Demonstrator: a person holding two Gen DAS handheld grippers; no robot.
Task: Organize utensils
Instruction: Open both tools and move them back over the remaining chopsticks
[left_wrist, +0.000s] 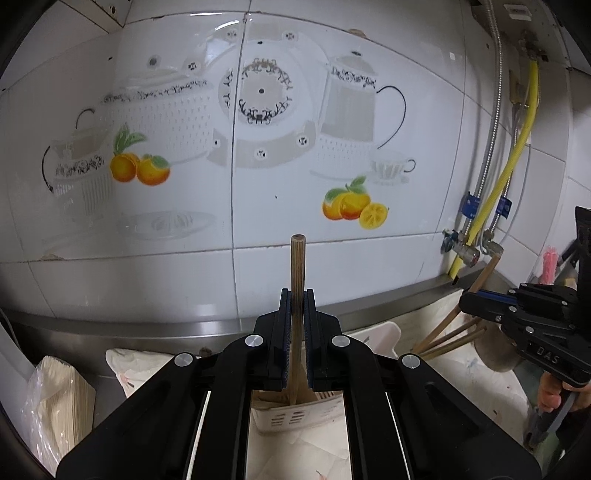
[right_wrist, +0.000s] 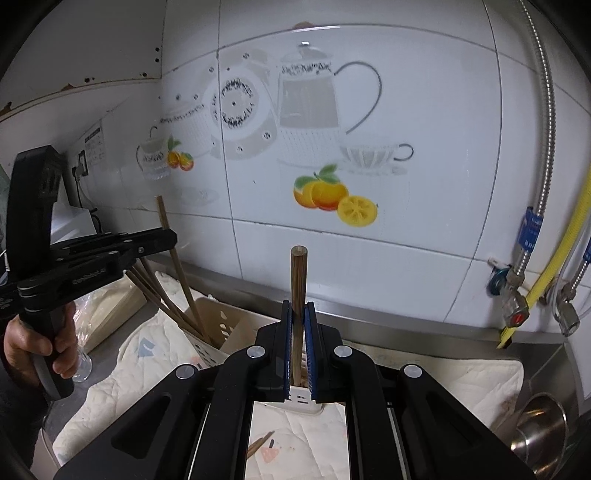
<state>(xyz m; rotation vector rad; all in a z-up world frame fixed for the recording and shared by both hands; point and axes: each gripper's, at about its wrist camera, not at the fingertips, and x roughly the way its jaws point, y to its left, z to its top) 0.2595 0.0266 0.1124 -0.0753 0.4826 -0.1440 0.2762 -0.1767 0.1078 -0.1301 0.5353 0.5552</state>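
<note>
Pinching one upright chopstick (left_wrist: 297, 273) in your left gripper (left_wrist: 297, 306) and another (right_wrist: 298, 280) in your right gripper (right_wrist: 298, 314), lower each straight toward 6 o'clock into its holder (left_wrist: 295, 417), releasing only once seated.

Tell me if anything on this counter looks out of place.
One chopstick lies loose on the quilted cloth beneath the right hand-held gripper, away from the beige holder, where the other chopsticks lean. Nothing looks spilled or broken.
</note>
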